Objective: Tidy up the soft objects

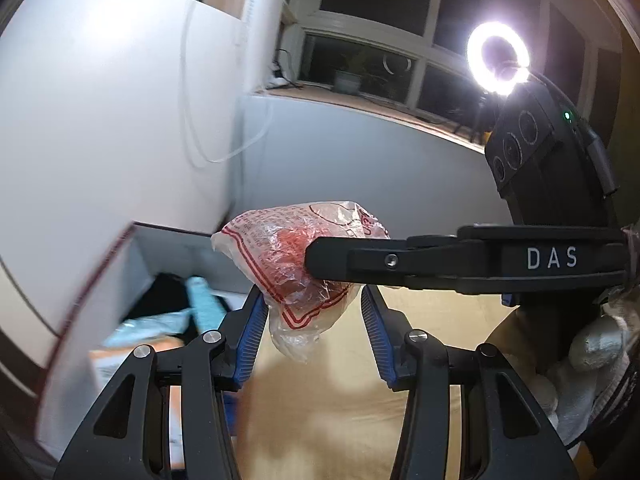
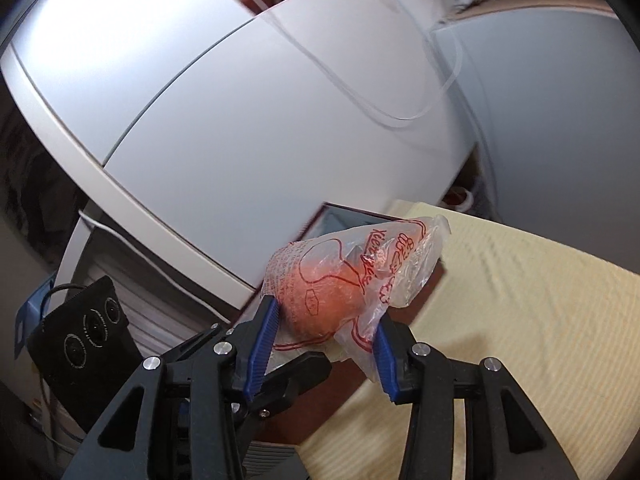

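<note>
A crumpled clear plastic bag [image 1: 296, 248] with red print and an orange round lump inside hangs in the air above the bed. In the left wrist view my left gripper [image 1: 314, 300] has its blue pads against the bag's lower part. The right gripper's black finger [image 1: 360, 262] reaches in from the right and presses the bag's side. In the right wrist view the same bag [image 2: 344, 280] sits between the blue pads of my right gripper [image 2: 326, 320], which pinch it. A black finger of the left gripper [image 2: 296, 376] shows beneath it.
An open box [image 1: 80, 320] lies below on the left, holding black and light-blue soft things [image 1: 200, 304]. A yellow cloth [image 2: 520, 320] covers the surface under the grippers. A white cabinet [image 2: 240, 120], a bright ring light [image 1: 498, 58], a dark window and a gloved hand [image 1: 592, 344] are around.
</note>
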{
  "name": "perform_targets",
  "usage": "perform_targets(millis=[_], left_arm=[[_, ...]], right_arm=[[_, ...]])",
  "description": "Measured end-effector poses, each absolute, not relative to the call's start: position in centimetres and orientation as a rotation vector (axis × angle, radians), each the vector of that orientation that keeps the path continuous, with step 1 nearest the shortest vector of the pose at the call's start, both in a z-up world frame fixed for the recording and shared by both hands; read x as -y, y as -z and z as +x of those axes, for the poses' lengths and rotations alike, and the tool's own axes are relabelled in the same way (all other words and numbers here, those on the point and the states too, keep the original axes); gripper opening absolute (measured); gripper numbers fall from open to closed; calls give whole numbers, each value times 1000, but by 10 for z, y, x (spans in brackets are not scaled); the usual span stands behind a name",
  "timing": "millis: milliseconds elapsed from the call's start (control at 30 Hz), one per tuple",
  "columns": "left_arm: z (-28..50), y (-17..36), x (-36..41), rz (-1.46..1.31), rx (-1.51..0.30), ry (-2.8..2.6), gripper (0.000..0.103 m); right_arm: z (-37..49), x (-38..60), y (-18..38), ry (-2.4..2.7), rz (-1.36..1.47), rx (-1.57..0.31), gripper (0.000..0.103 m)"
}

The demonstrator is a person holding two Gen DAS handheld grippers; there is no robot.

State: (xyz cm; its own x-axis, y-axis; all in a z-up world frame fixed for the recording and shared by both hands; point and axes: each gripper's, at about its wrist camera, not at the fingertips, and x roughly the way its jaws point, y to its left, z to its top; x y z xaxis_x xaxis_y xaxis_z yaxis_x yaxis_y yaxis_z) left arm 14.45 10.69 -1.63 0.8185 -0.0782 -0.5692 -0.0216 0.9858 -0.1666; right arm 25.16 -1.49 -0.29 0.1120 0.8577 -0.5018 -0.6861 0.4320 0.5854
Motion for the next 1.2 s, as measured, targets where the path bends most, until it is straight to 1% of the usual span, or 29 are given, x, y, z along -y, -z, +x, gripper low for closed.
perform_targets(millis=[300, 567, 767, 900, 1200], left_arm=[[152, 33, -164, -209, -687, -37, 47], [156, 41, -183, -220, -705, -75, 47], [154, 41, -195, -219, -699, -117, 47], [150, 40, -205, -239, -695, -140, 47], [138, 35, -216, -253, -685, -166, 47]], right_arm=[[254, -49, 7, -1178, 175, -944, 41], [257, -83, 15, -1169, 142, -972, 41], [258, -83, 13, -1149, 141, -957, 41], [263, -77, 9, -1124, 171, -955, 50], [263, -64, 8, -1077, 154, -943, 52]])
